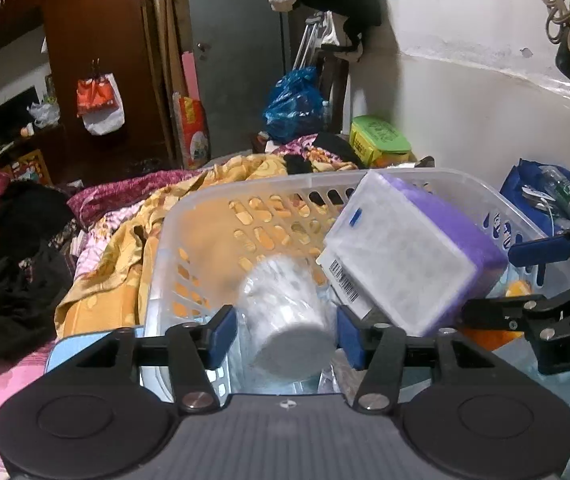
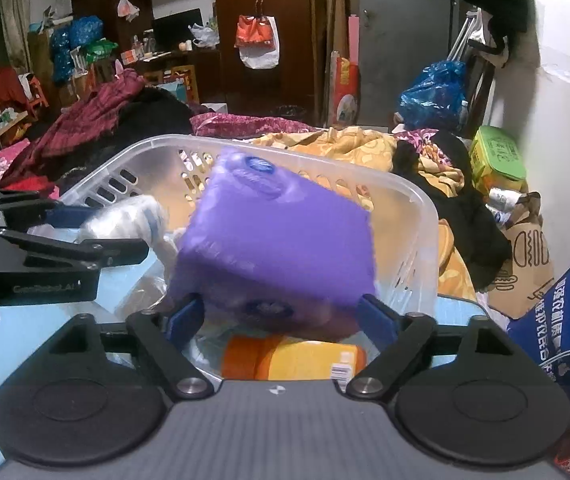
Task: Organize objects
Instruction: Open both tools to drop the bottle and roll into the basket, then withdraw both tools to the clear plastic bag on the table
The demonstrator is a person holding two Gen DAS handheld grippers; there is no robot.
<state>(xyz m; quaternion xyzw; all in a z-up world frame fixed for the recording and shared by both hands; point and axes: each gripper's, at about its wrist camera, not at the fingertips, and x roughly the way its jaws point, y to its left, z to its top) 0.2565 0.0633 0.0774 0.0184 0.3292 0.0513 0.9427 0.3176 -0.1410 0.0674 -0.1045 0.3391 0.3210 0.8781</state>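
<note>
A: Fingers first, pls. Left gripper (image 1: pixel 287 334)?

B: Blue pads (image 1: pixel 221 336) sit either side of a white wrapped roll (image 1: pixel 285 312), low centre of the left wrist view. Pads look right against the wrap, so pinching it, tho the blur makes actual contact hard to confirm. Roll lies tilted inside the clear basket (image 1: pixel 189 216), its flat end toward the cam.

A: Right gripper (image 2: pixel 281 314)?

B: Spread wide, w/ the purple pack (image 2: pixel 281 236) between the pads. Left pad (image 2: pixel 185 316) touches the pack's lower corner; right pad (image 2: pixel 377 316) sits at the other corner. Gripping it or just bracketing it? Can't tell, pack is motion-blurred.

A: Where's the pack overall?

B: Centre of the right wrist view, tilted, over the basket's near end, above an orange and yellow item (image 2: pixel 293 356) lying in the bottom. In the left wrist view it's right of centre, white barcoded face up, purple side to the right.

A: Basket itself?

B: Translucent, slotted walls, sitting on a light blue surface (image 1: pixel 55 352) at lower left. Yellow patterned bedding (image 1: pixel 125 248) piled just beyond it, mid left.

A: Bkgd?

B: Green-lidded box (image 1: pixel 381 138) by the white wall, upper right of centre. Blue plastic bag (image 1: pixel 293 104) near the grey door (image 1: pixel 241 60), top centre. Blue tote (image 2: pixel 565 312) at the right edge of the right wrist view.
</note>
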